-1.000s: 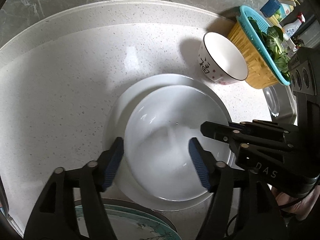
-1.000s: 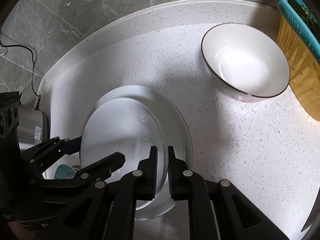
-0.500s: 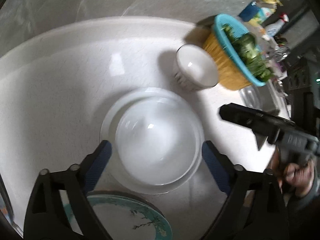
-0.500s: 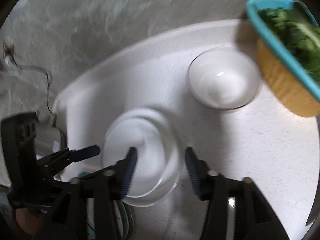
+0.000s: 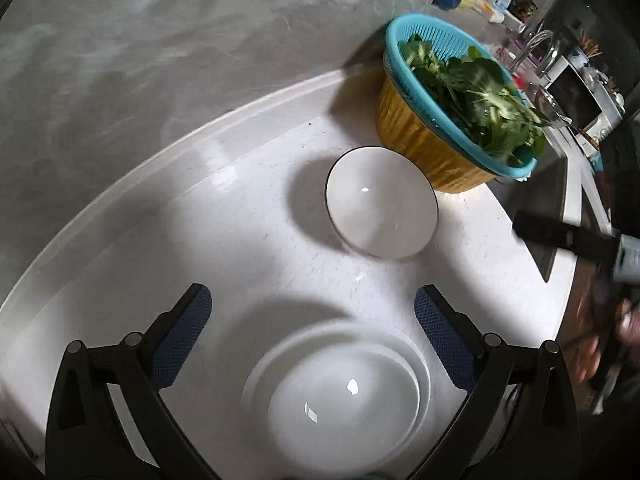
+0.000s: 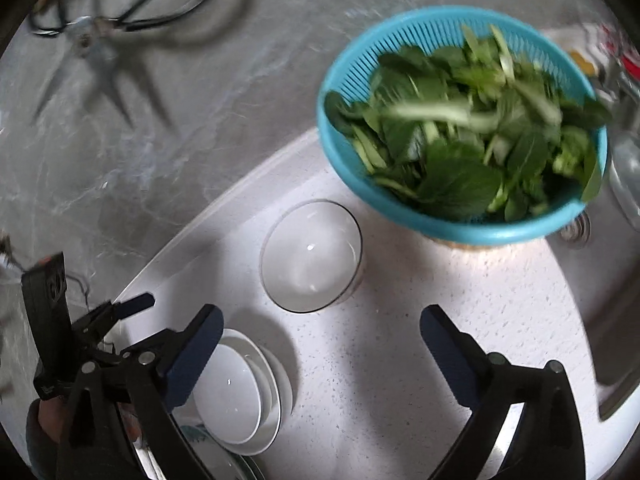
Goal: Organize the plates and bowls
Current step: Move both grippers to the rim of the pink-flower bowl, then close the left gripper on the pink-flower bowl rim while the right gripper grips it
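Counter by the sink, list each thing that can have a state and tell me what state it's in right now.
left gripper: open, holding nothing
right gripper: open, holding nothing
white bowl: upright, nested on the white plate
dark-rimmed bowl: upright, empty, alone on the counter
blue colander: full of greens, sitting in a yellow basin

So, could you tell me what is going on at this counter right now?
A person with a handheld gripper in each hand is sorting dishes on the white speckled counter. The plain white bowl sits nested in the white plate. The left gripper and right gripper have just been opening; both stand wide with nothing between them. A dark-rimmed white bowl sits alone beside the blue colander of leafy greens.
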`<move>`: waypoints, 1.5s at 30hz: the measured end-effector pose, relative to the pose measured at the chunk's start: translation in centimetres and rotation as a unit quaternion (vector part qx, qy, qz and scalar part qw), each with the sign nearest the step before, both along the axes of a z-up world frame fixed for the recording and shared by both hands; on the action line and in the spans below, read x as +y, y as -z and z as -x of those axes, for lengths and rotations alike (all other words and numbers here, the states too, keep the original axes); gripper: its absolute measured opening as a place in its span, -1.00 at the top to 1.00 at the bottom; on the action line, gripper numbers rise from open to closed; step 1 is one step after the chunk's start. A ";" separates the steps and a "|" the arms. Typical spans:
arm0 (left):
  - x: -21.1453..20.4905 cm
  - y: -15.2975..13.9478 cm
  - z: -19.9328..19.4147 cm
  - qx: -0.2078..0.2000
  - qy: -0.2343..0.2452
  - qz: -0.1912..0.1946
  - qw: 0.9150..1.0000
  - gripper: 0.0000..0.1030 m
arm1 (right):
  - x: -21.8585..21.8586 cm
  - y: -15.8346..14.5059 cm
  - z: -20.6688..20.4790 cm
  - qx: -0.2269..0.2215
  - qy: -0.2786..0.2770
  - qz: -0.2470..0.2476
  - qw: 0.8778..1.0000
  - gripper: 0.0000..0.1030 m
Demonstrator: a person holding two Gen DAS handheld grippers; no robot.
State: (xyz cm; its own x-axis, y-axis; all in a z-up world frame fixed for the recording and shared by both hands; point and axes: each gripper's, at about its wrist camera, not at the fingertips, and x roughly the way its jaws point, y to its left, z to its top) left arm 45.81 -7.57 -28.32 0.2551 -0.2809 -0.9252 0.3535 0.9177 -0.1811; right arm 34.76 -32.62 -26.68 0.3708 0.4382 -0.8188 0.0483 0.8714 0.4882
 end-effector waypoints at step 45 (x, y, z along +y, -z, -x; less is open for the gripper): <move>-6.9 10.8 -10.0 0.075 0.080 -0.019 0.994 0.81 | 3.7 10.4 -5.4 0.067 0.102 -0.028 0.992 0.60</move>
